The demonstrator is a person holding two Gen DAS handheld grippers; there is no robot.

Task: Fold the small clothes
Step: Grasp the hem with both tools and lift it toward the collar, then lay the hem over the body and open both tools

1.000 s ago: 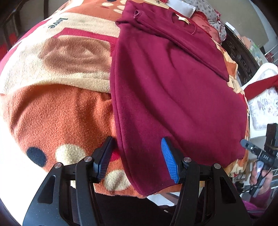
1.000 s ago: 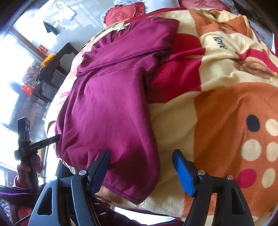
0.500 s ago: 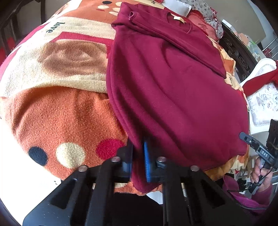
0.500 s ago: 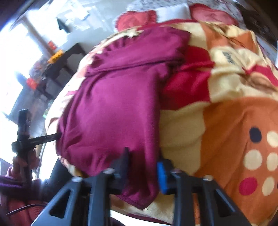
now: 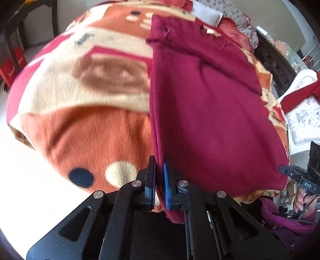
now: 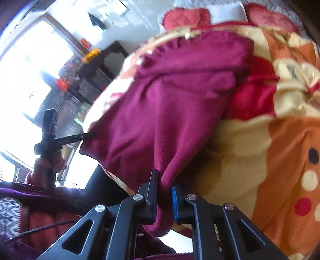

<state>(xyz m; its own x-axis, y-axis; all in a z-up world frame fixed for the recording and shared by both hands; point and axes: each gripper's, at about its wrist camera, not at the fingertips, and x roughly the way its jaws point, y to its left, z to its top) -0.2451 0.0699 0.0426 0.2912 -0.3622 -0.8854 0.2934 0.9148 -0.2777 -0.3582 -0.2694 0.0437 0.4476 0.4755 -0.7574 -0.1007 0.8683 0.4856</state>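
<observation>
Maroon fleece garment [image 5: 210, 112] lies flat, sleeve folded across, hem corners lifted.

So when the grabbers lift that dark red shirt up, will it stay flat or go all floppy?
Probably floppy: the dark red shirt already bunches and droops where the left gripper and right gripper pinch its hem. It looks light, soft and fuzzy, so it likely won't slip, and the unheld middle should sag.

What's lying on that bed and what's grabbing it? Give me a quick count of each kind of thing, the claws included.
Maroon tops: 1, the top, pinched at its near hem by both claws
Patterned blankets: 1, the blanket under it
Claws: 2, the left claw and the right claw
Red cushions beyond the blanket: 2, cushion and cushion
Total: 6
</observation>
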